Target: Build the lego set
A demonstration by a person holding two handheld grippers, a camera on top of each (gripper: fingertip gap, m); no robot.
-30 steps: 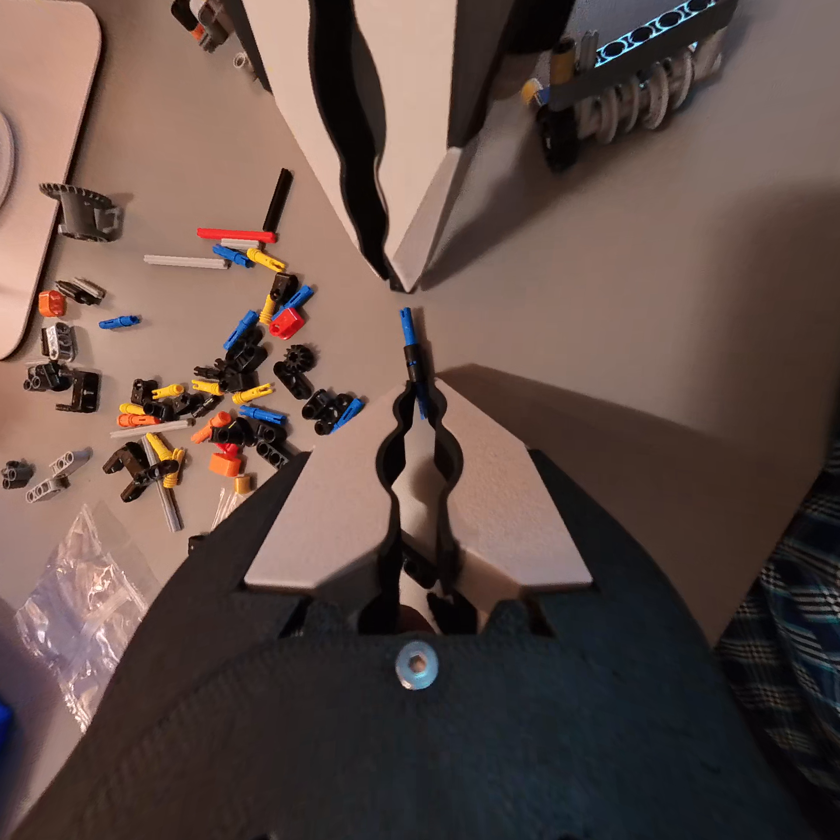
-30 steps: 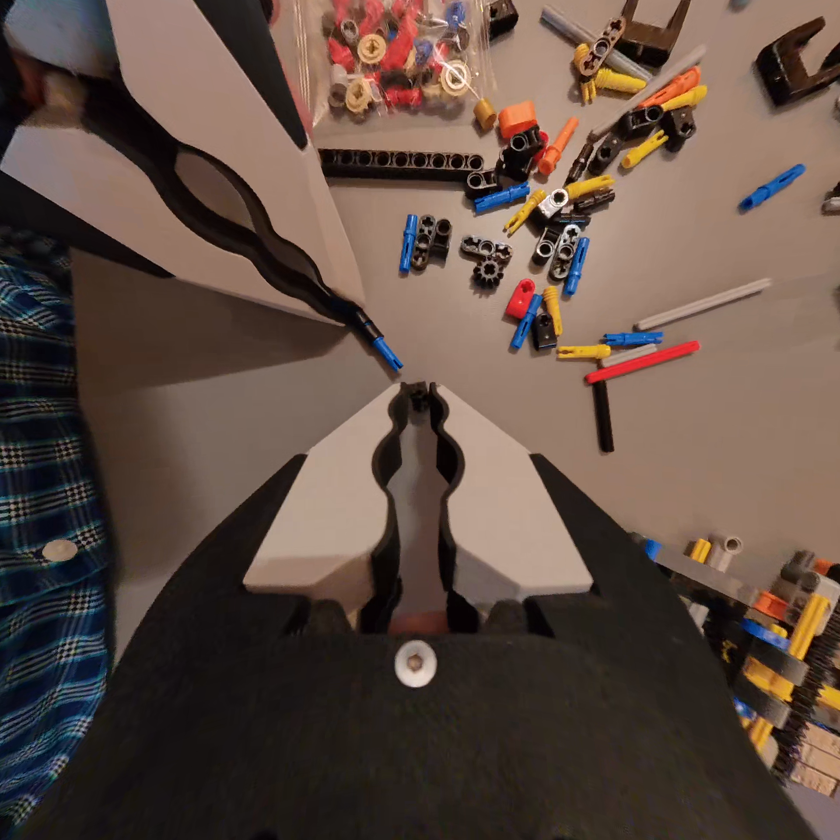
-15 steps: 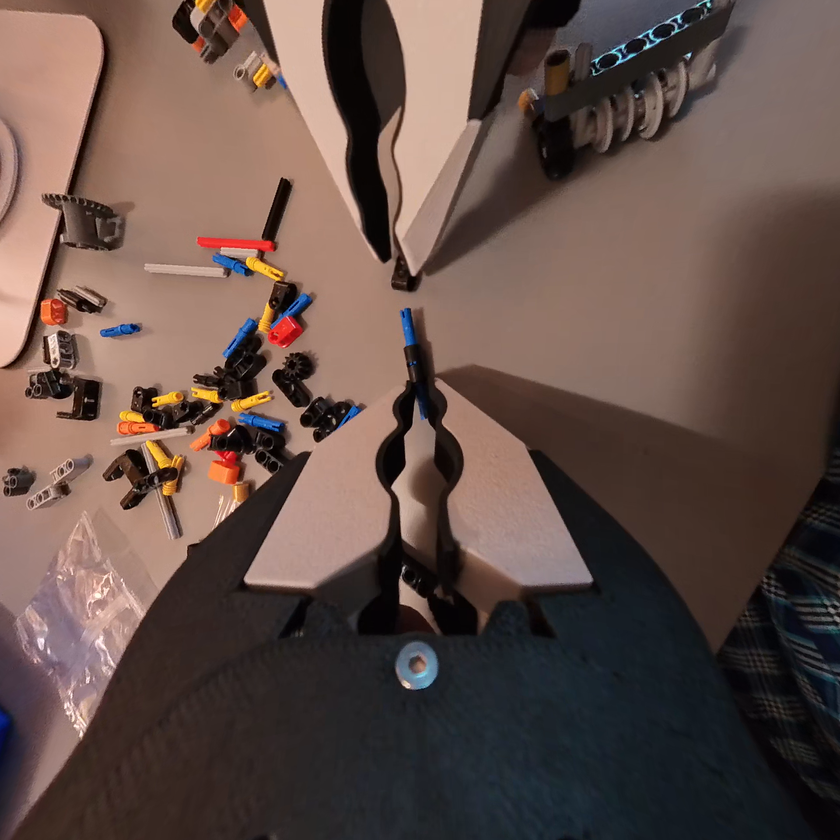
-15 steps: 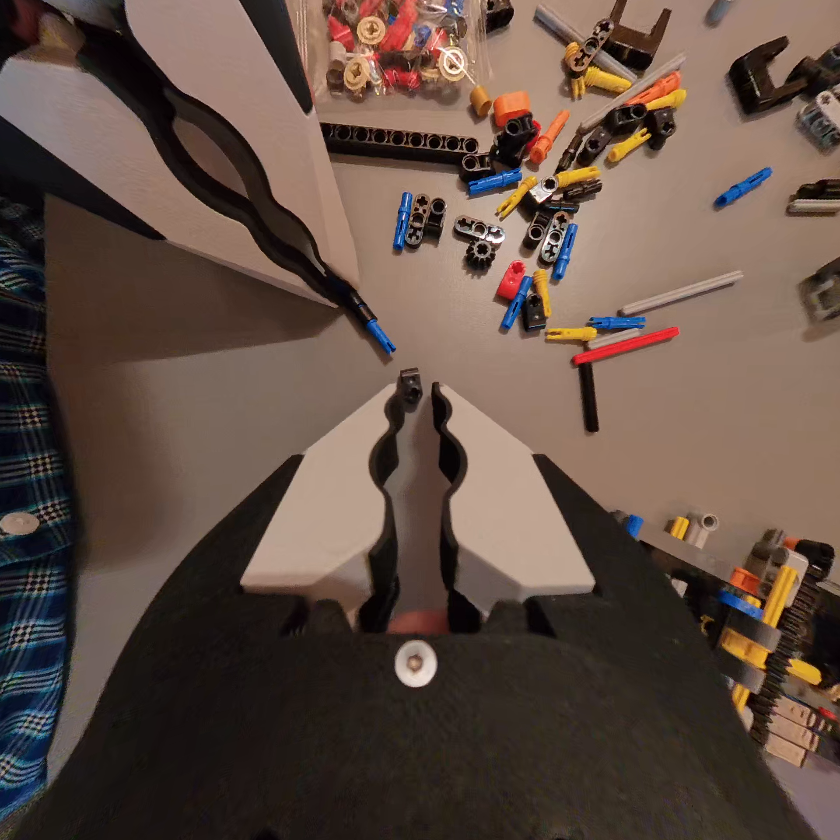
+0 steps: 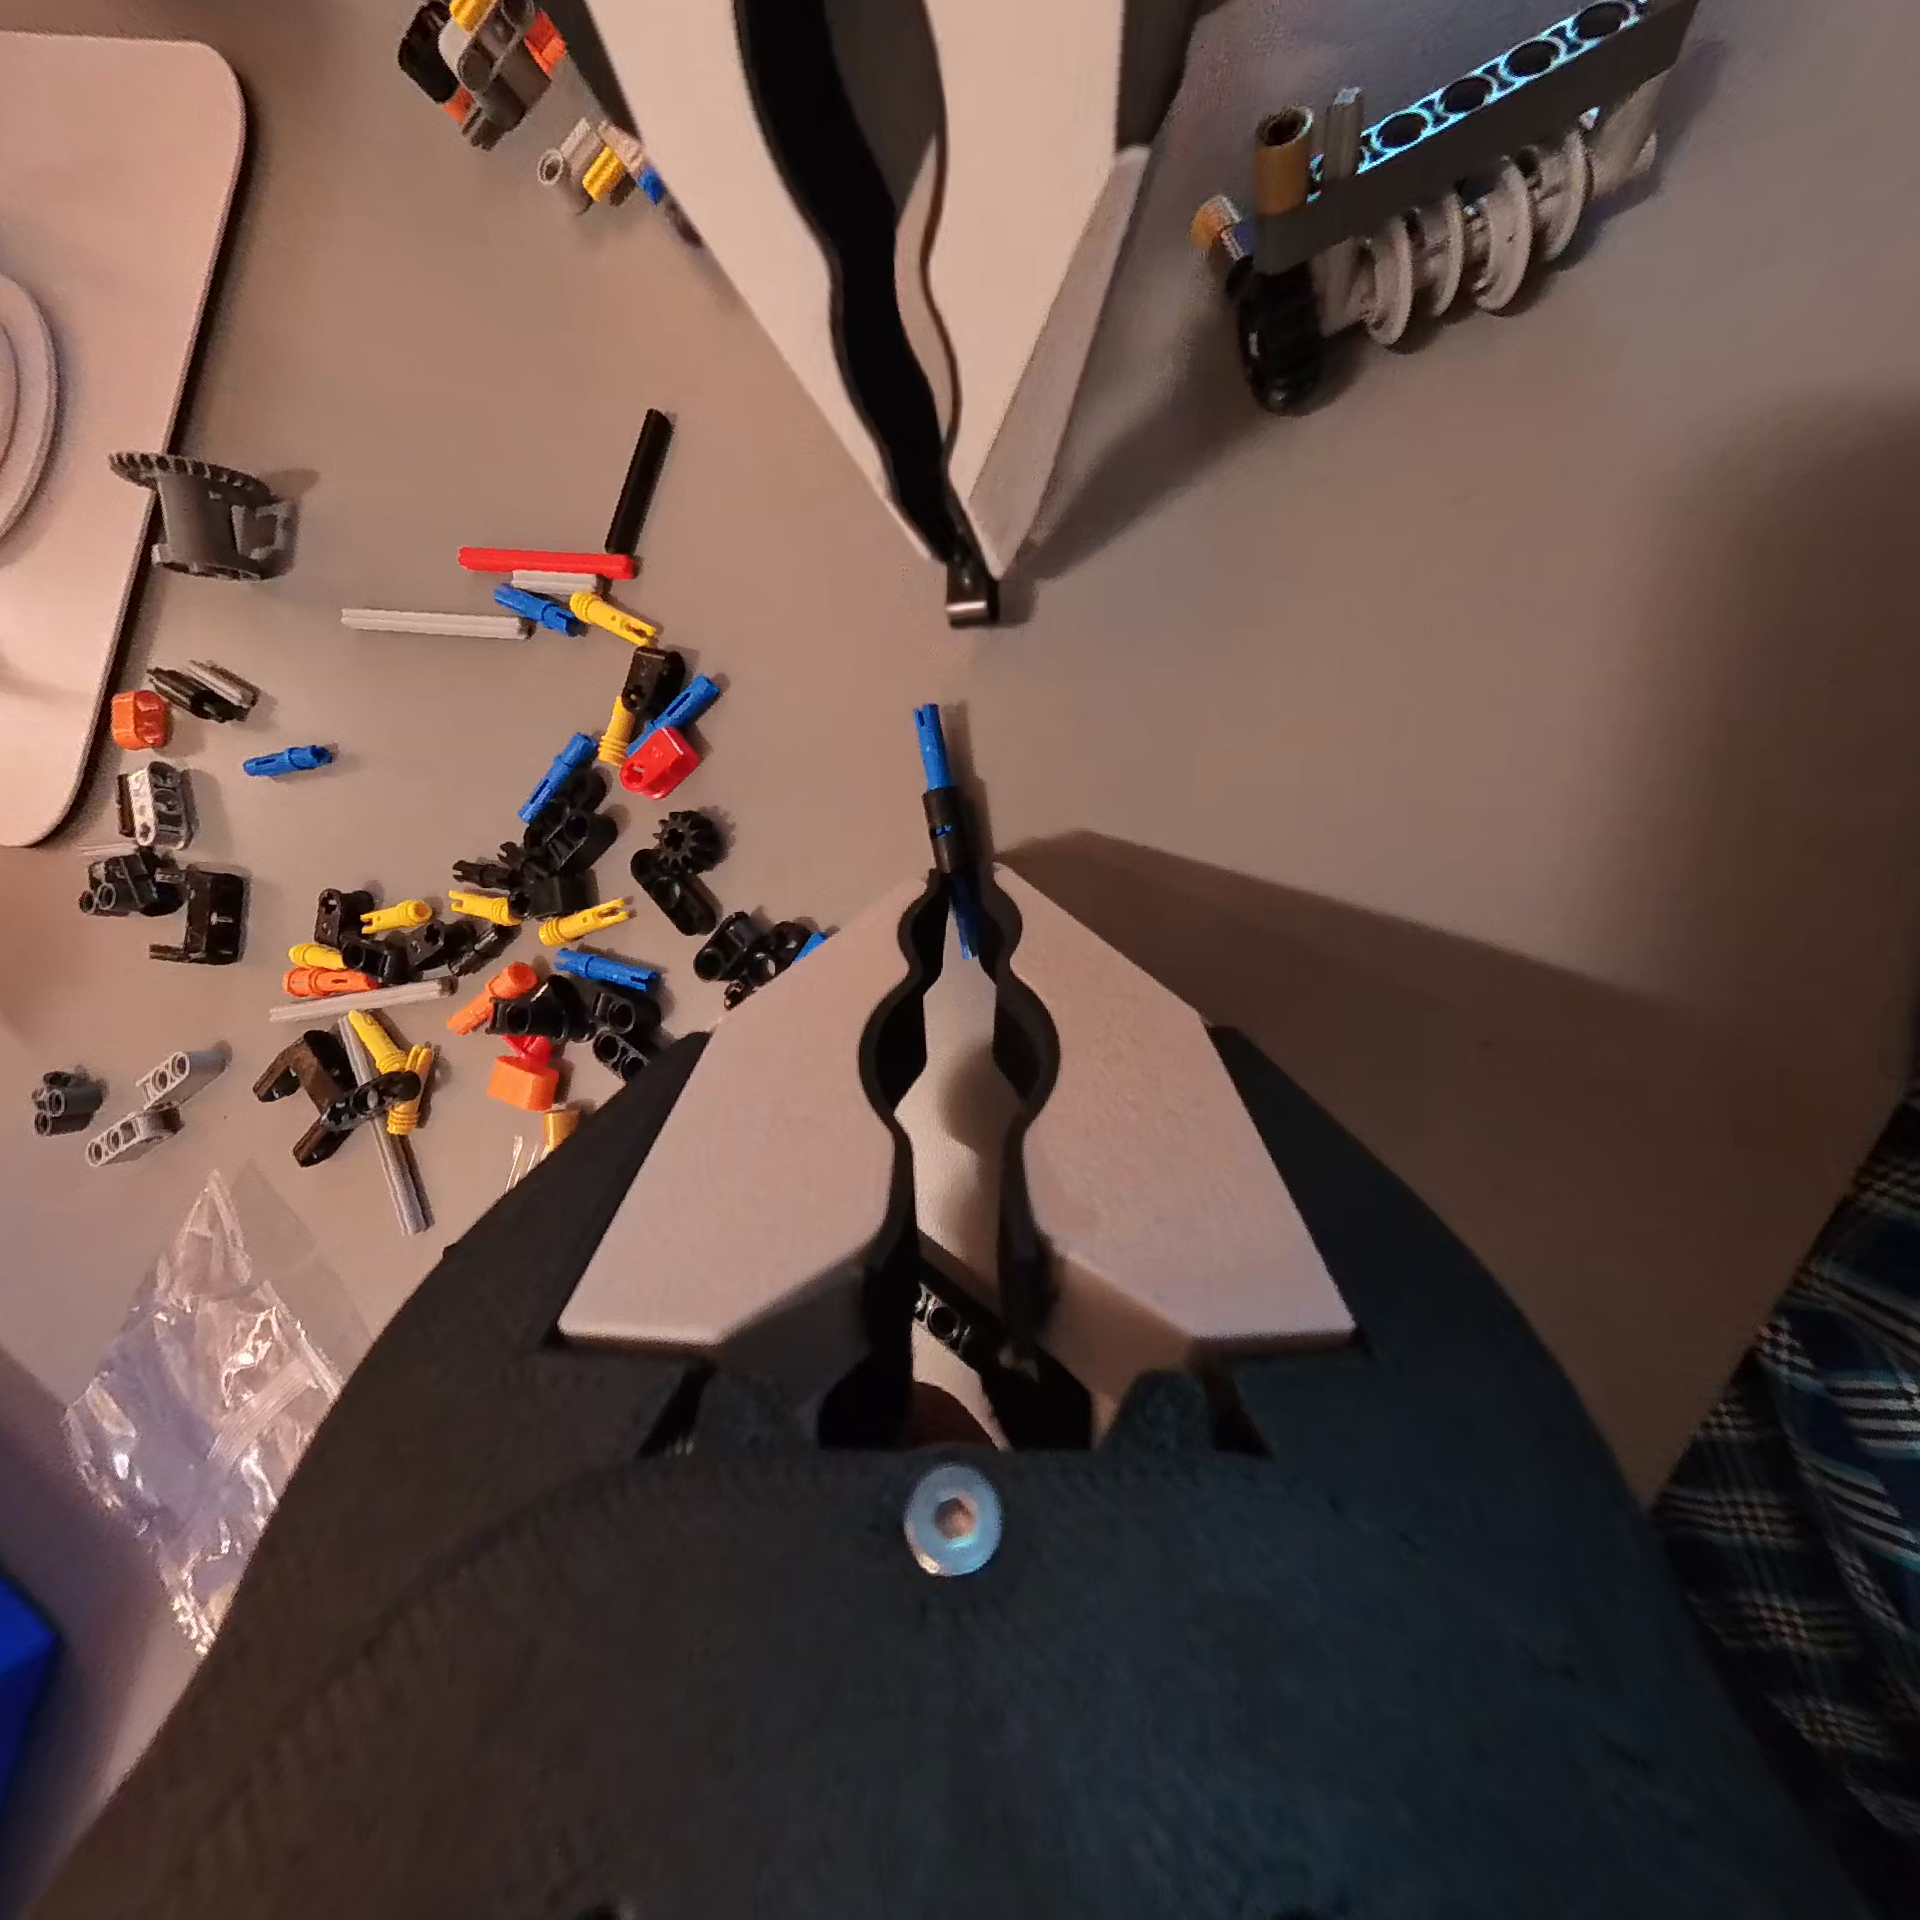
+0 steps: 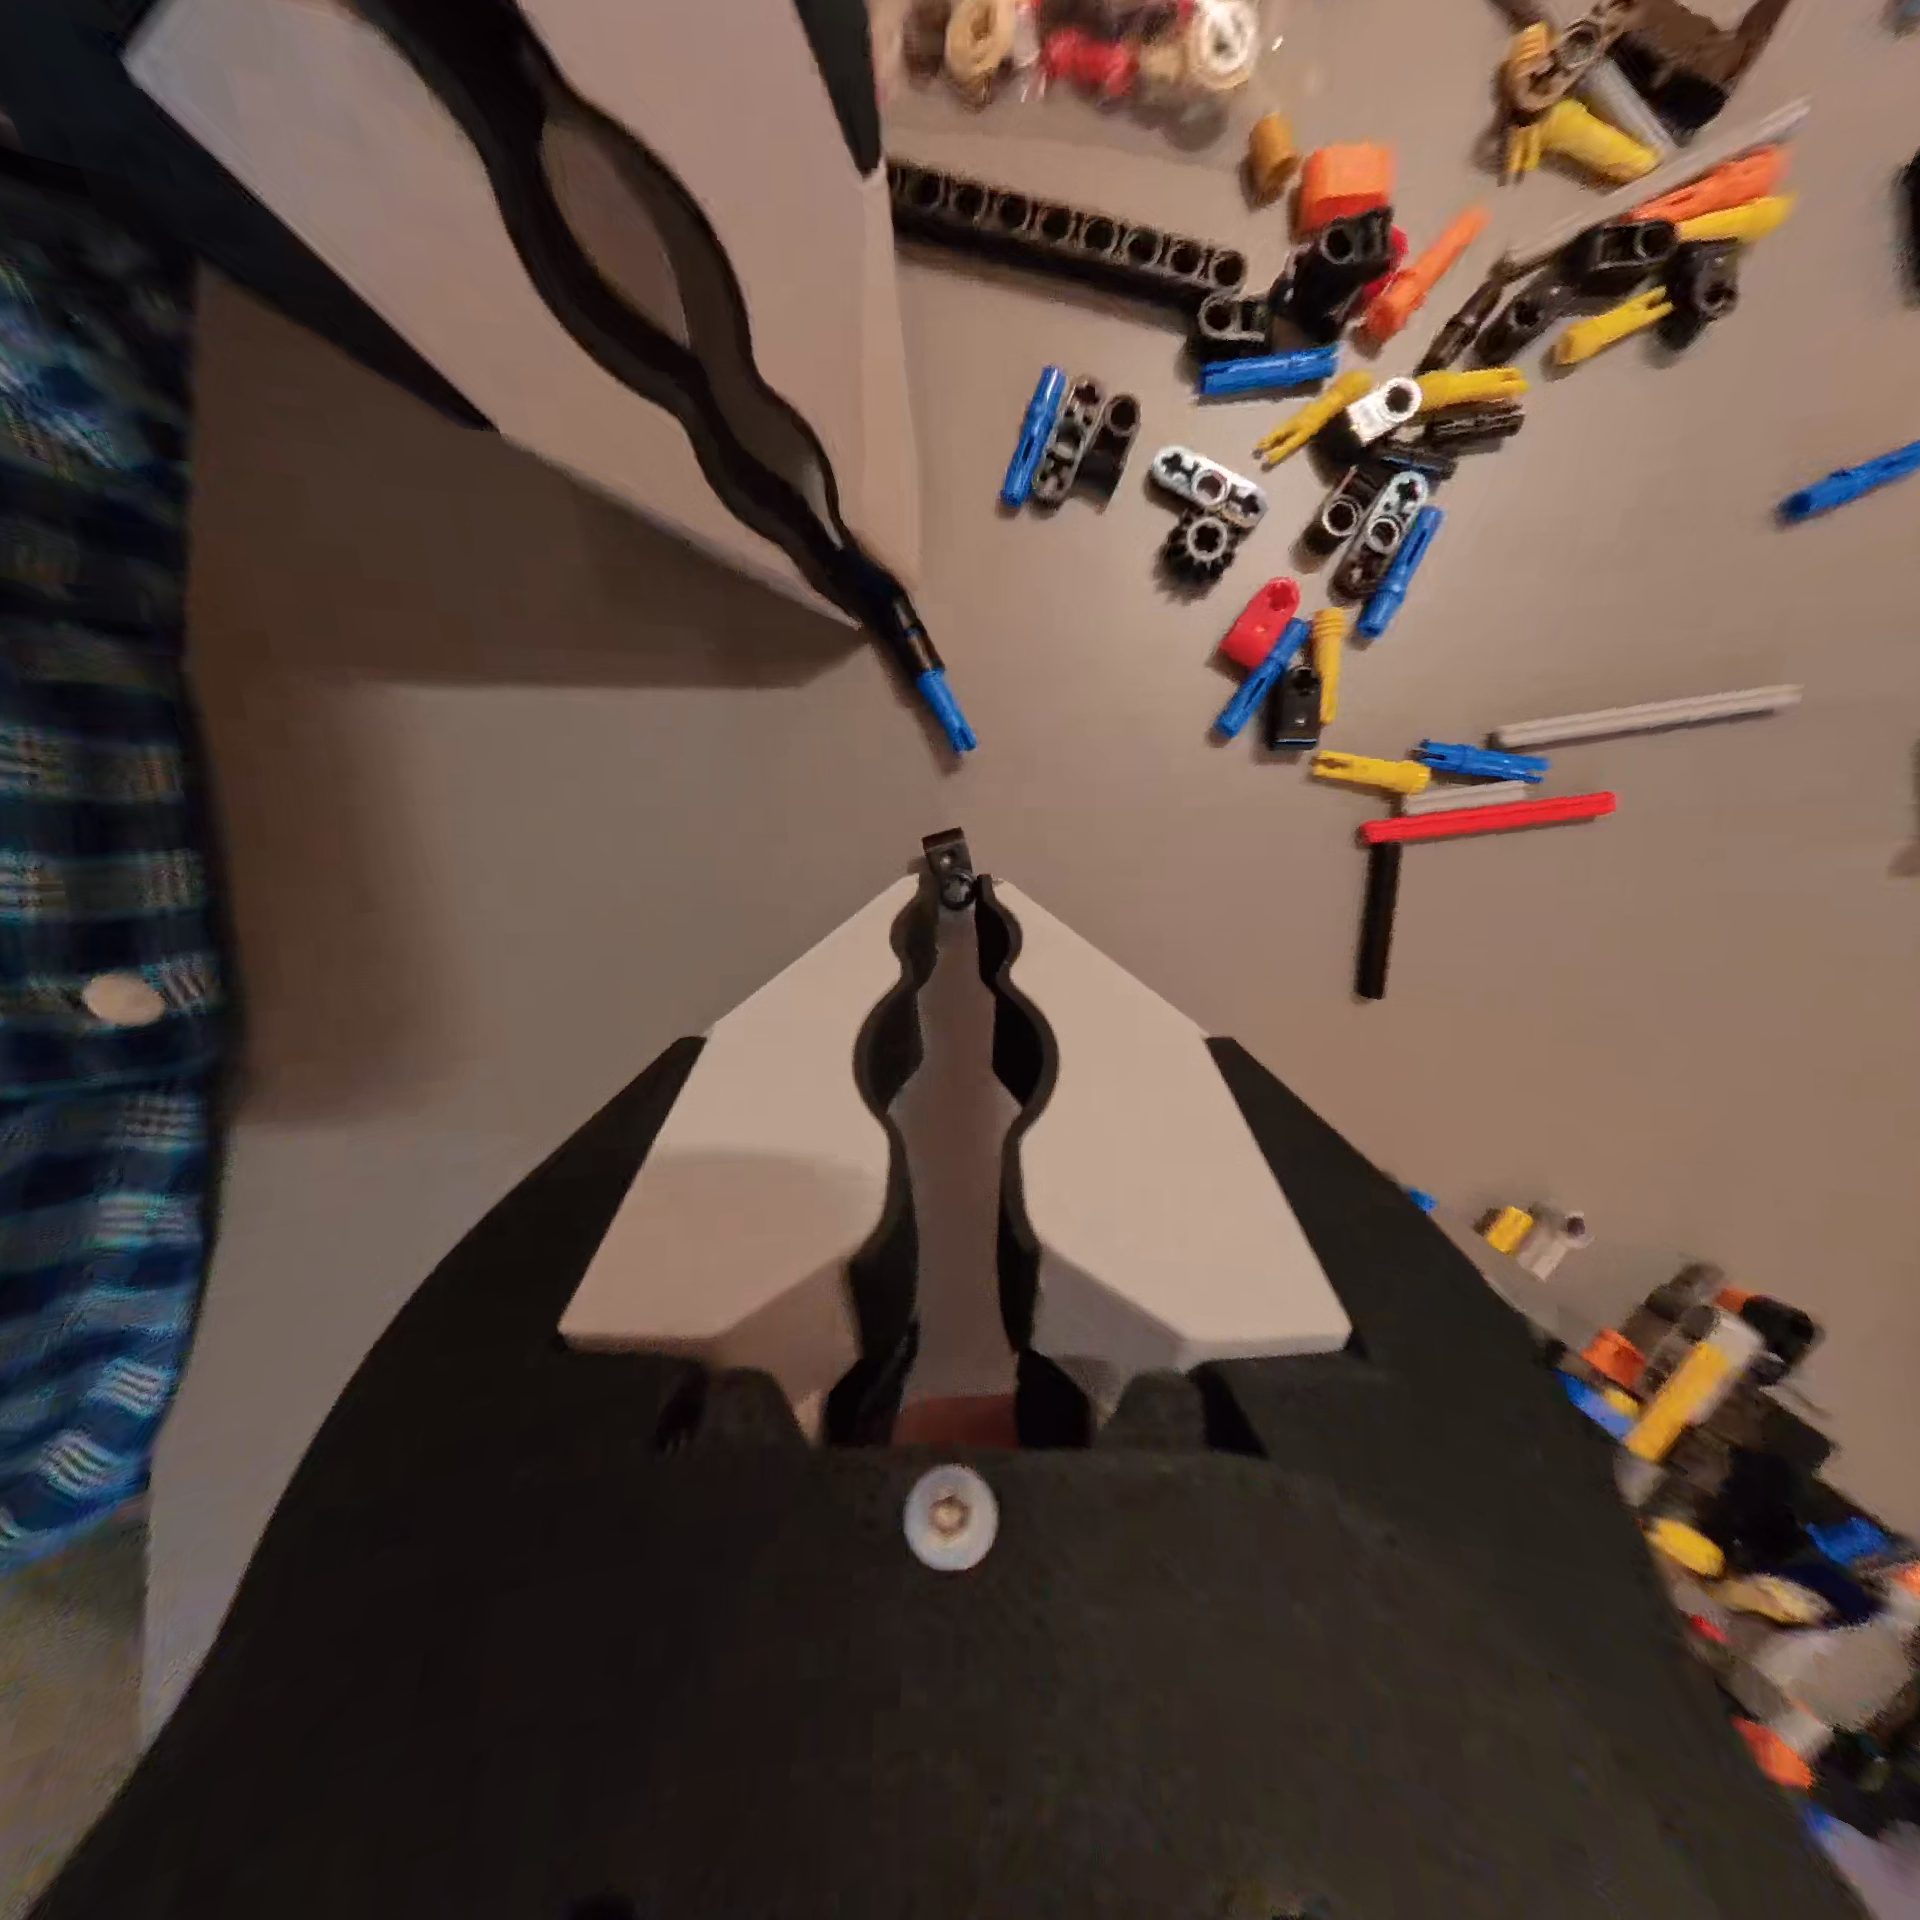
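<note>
My left gripper [image 5: 958, 896] is shut on a blue pin with a black sleeve [image 5: 940, 795] that sticks out forward from the fingertips. It also shows in the right wrist view [image 6: 940, 707], held by the left gripper [image 6: 878, 603] at the upper left. My right gripper [image 6: 951, 891] is shut on a small black connector [image 6: 948, 860] that pokes out past its tips. In the left wrist view the right gripper [image 5: 971, 577] comes down from the top with the connector [image 5: 972, 603]. The connector and the pin tip face each other with a short gap between them.
A pile of loose pins, axles and connectors [image 5: 540, 894] lies left of the grippers on the grey table. A long black beam [image 6: 1060, 234] and a bag of parts [image 6: 1081, 52] lie beyond. A spring assembly [image 5: 1455, 208] sits at the far right, and a built section [image 6: 1714, 1392] at the lower right. The gap from one gripper's tips to the other's is roughly 6 cm.
My right gripper opened slightly half a second ago and has shut again on the black connector, which now sticks out farther. The left gripper still holds the blue pin.
</note>
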